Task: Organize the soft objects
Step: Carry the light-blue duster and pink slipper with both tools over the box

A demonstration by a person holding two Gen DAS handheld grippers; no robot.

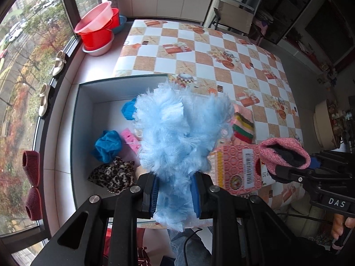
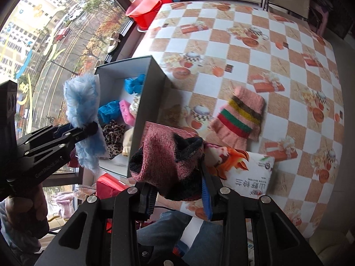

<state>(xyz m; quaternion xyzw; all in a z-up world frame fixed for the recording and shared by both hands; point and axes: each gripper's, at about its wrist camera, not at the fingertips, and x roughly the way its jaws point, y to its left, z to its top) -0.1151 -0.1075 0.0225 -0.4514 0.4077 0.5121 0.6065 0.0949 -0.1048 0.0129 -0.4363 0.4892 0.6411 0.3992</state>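
1. Left gripper (image 1: 175, 190) clamped on fluffy blue duster cloth (image 1: 177, 133), hanging over open grey box (image 1: 76, 115).
2. Right gripper (image 2: 177, 196) clamped on pink knitted slipper (image 2: 168, 155), held above table (image 2: 244, 22) edge, just beside box's near corner.
3. Striped pink cloth (image 2: 239, 116) lying flat on table, apart from box.
4. Risk: fluff snagging on pads at release, dragging back out.
5. Risk: slipper clipping box wall, tipping box off edge.
6. Risk: grippers colliding over box.

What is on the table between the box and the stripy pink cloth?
Only bare tablecloth between the box and stripy cloth, in the right wrist view.
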